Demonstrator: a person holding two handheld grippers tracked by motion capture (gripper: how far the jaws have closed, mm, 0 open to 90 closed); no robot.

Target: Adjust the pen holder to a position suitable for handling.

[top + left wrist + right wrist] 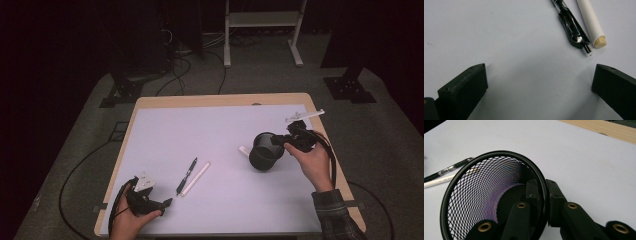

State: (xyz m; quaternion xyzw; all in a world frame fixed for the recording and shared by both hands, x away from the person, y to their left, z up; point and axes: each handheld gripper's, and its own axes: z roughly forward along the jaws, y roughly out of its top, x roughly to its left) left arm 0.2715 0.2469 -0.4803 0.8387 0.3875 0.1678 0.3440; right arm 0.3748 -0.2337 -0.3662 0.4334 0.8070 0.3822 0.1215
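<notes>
A: Where's the mesh cup?

B: The black mesh cup (263,151) is right of the middle of the white tabletop (220,130), tipped over with its open mouth turned toward the right hand. The right gripper (286,141) has it by the rim.

A: Clamped, or just touching?

B: Clamped. In the right gripper view one of the fingers (532,192) is inside the cup (484,195) and the other is outside, with the rim pinched between them. The cup's round base shows dark at the far end of the mesh.

A: And the left side?

B: The left gripper (167,202) sits low near the front left corner of the tabletop, held in the left hand (131,220). Its fingers (466,87) stand wide apart in the left gripper view, with nothing between them but bare white surface.

A: Anything near it?

B: A black pen (187,175) and a white pen (196,178) lie side by side, just ahead of the left gripper and slanting away to the right. In the left gripper view the black pen (571,27) has its tip pointing back toward the gripper, and the white pen (591,22) lies close beside it, with its tan end nearest. They look almost touching; I can't tell if they do.

A: Anything else on the tabletop?

B: A small white piece (244,150) pokes out at the cup's left side. Too small to tell what it is.
</notes>
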